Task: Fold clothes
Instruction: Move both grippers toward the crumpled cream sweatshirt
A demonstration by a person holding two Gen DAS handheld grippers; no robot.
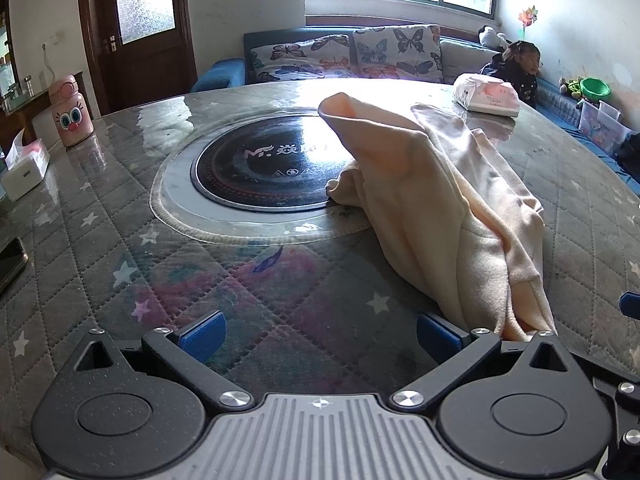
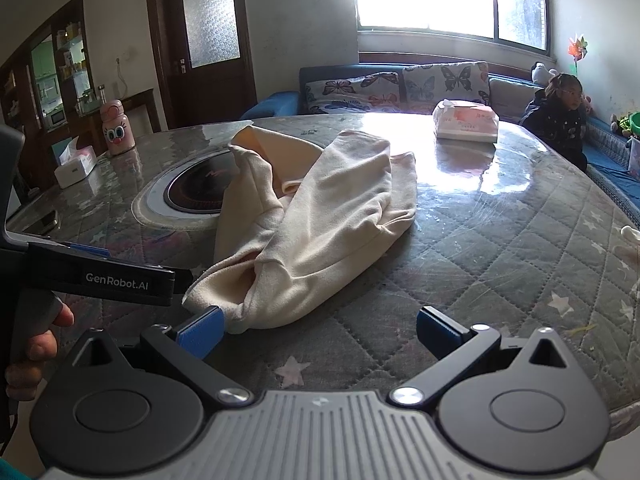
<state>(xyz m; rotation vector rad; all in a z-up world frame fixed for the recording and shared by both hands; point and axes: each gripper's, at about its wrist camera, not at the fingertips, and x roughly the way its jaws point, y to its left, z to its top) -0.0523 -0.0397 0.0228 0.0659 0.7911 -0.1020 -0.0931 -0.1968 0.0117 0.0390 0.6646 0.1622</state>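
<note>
A cream garment [image 1: 448, 208] lies crumpled on the quilted table, partly over the round black cooktop [image 1: 256, 160]. In the right wrist view the garment [image 2: 320, 216] lies ahead, its near edge by the left fingertip. My left gripper [image 1: 320, 336] is open and empty, with the garment's near end beside its right finger. My right gripper [image 2: 320, 332] is open and empty just short of the garment. The left gripper's body [image 2: 100, 280] shows at the left of the right wrist view.
A tissue pack [image 1: 486, 98] lies at the table's far right. A pink bottle [image 1: 70, 114] and a white tissue box [image 1: 24, 168] stand at the far left. A phone [image 1: 10, 260] lies at the left edge. A child [image 1: 520, 68] sits on the sofa beyond.
</note>
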